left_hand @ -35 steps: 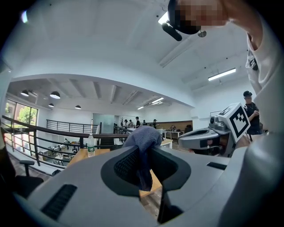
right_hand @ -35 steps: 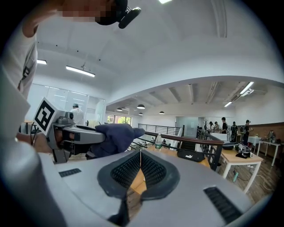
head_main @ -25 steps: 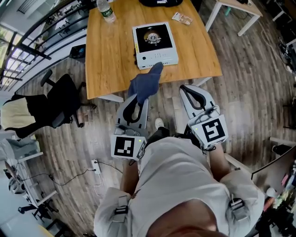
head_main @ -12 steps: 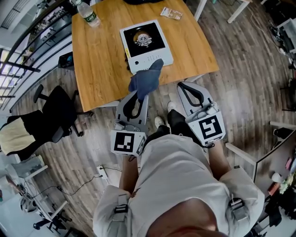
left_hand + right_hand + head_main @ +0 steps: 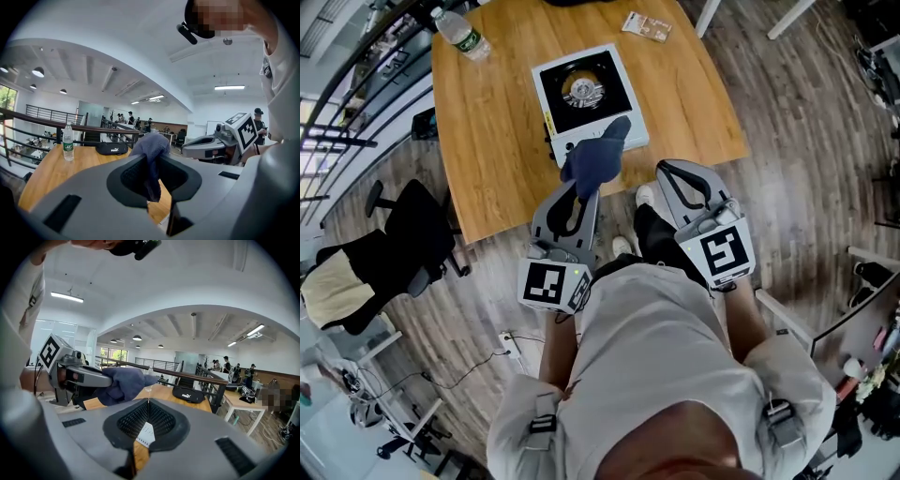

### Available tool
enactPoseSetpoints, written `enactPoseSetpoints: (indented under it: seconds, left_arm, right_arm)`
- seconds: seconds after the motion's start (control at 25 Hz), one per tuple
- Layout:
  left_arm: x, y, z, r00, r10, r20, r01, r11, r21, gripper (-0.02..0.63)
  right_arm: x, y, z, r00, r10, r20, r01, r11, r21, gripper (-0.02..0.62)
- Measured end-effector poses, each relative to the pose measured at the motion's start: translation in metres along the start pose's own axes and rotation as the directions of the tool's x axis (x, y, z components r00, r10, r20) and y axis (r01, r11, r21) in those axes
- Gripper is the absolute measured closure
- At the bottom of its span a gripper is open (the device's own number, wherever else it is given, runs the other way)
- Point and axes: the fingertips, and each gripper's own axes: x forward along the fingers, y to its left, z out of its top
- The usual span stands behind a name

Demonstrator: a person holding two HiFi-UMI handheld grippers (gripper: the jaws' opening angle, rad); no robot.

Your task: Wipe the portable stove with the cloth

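The left hand-held gripper [image 5: 582,193] is clamped on the blue cloth [image 5: 596,157], which bunches up above its jaws. The right hand-held gripper [image 5: 148,405] has its jaws together on nothing. Both hang at the near edge of the tabletop [image 5: 497,131]. The portable stove [image 5: 586,89] sits just beyond. Judging by this, the cloth is in hand and the wiping has not begun.
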Motion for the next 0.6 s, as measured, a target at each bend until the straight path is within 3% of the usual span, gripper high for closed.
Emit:
enactPoseSetpoints:
  seconds: [0.6]
  left_arm:
    - [0.095,0.033,-0.032,0.992,0.035,-0.124,-0.042,0.998,-0.054,0.527]
  right_arm:
    - [0.069,-0.065,-0.046,0.988,0.112,-0.111,-0.105,0.992,0.065,0.575]
